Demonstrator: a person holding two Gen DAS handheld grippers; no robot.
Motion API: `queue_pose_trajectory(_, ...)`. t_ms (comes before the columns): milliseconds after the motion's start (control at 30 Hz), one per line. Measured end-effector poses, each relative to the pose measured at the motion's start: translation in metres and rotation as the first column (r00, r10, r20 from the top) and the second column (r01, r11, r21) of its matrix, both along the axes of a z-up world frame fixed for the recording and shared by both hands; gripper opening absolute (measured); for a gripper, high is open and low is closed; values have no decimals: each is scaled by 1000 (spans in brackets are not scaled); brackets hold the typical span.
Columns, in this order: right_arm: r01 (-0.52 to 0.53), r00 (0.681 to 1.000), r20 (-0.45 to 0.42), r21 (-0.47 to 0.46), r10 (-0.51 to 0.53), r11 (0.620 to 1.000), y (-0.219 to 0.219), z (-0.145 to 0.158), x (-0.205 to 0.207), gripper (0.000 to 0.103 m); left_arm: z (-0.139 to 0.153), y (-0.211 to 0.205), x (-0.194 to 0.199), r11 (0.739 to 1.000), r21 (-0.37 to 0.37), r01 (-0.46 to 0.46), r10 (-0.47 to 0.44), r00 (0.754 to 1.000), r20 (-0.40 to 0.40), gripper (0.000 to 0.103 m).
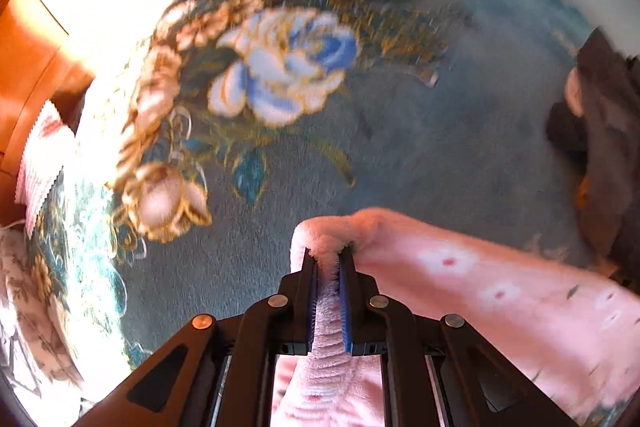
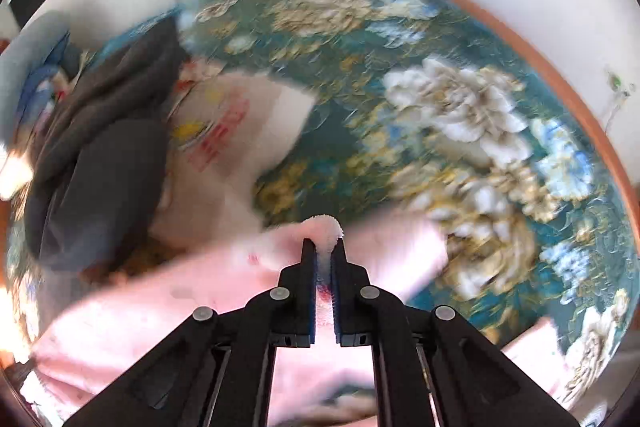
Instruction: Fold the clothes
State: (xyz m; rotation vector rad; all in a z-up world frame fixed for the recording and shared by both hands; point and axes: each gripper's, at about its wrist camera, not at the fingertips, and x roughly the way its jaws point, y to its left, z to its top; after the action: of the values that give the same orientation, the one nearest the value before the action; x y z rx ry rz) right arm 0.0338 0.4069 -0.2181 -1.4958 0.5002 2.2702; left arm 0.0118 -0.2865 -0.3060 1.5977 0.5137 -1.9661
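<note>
Both grippers, left point(image 1: 329, 254) and right point(image 2: 323, 243), pinch pink fleece point(image 1: 500, 291); dark clothes point(image 2: 100, 155) lie nearby.

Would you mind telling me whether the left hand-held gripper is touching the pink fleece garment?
Touching. The left wrist view shows the left hand-held gripper clamped on a fold of the pink fleece garment, fabric pinched between both blue-padded fingers.

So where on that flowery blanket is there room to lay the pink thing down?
Bare teal blanket lies ahead of the pink garment, between the blue flower and the dark clothes. It is crowded around the white printed garment and those dark clothes.
</note>
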Motion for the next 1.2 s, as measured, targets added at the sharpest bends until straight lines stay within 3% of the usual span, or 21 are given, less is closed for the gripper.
queue_pose_trajectory(167, -25, 984, 169, -216, 63, 976, -34, -83, 15, 11, -22, 5, 5, 1000, 20, -20, 19, 998, 66, 11)
queue_pose_trajectory(233, -29, 990, 126, -261, 64, 965, -35, -78, 25, 26, -23, 3, 4, 1000, 21, -14, 12, 998, 67, 11)
queue_pose_trajectory(267, -33, 993, 96, -284, 63, 958, -32, -71, 30, 43, -23, 2, 4, 1000, 21, -11, 10, 998, 66, 11)
queue_pose_trajectory(300, -30, 996, 67, -296, 52, 955, -22, -62, 35, 47, -24, 0, 3, 1000, 22, -8, 7, 998, 65, 12)
queue_pose_trajectory(367, 0, 1000, 27, -275, 8, 961, 4, -47, 43, 48, -25, -2, 3, 999, 30, -19, 17, 998, 63, 13)
queue_pose_trajectory(467, 117, 993, 45, -202, -110, 972, 57, -43, 41, 51, -28, -5, 3, 998, 35, -43, 41, 997, 58, 13)
queue_pose_trajectory(567, 184, 983, 65, -216, -173, 959, 95, -57, 15, 51, -31, -5, 3, 997, 32, -63, 62, 996, 57, 13)
queue_pose_trajectory(733, 239, 966, 169, -272, -198, 932, 92, -106, -31, 51, -30, -2, 2, 997, 20, -79, 78, 995, 66, 14)
queue_pose_trajectory(767, 262, 957, 196, -274, -212, 925, 89, -112, -31, 46, -29, -1, 1, 997, 15, -75, 73, 995, 69, 14)
queue_pose_trajectory(800, 284, 948, 223, -276, -226, 918, 87, -119, -31, 20, -29, 0, 1, 998, 11, -69, 69, 995, 70, 14)
queue_pose_trajectory(833, 307, 940, 239, -274, -245, 911, 87, -122, -29, 6, -26, 0, 0, 998, 6, -65, 65, 996, 66, 12)
queue_pose_trajectory(867, 329, 936, 227, -276, -271, 903, 92, -119, -25, 7, -23, 0, 0, 998, 0, -62, 62, 997, 55, 11)
queue_pose_trajectory(933, 384, 923, 119, -231, -366, 894, 115, -87, -5, 7, -12, -3, -1, 998, -9, -68, 68, 998, 10, 11)
queue_pose_trajectory(1067, 498, 859, -79, -97, -506, 861, 175, -24, 40, 6, -6, -9, -7, 998, 2, -55, 55, 998, -43, 11)
queue_pose_trajectory(1200, 544, 837, -5, -90, -547, 834, 209, -49, 49, 7, -29, -3, -23, 999, 5, -38, 38, 999, -4, 11)
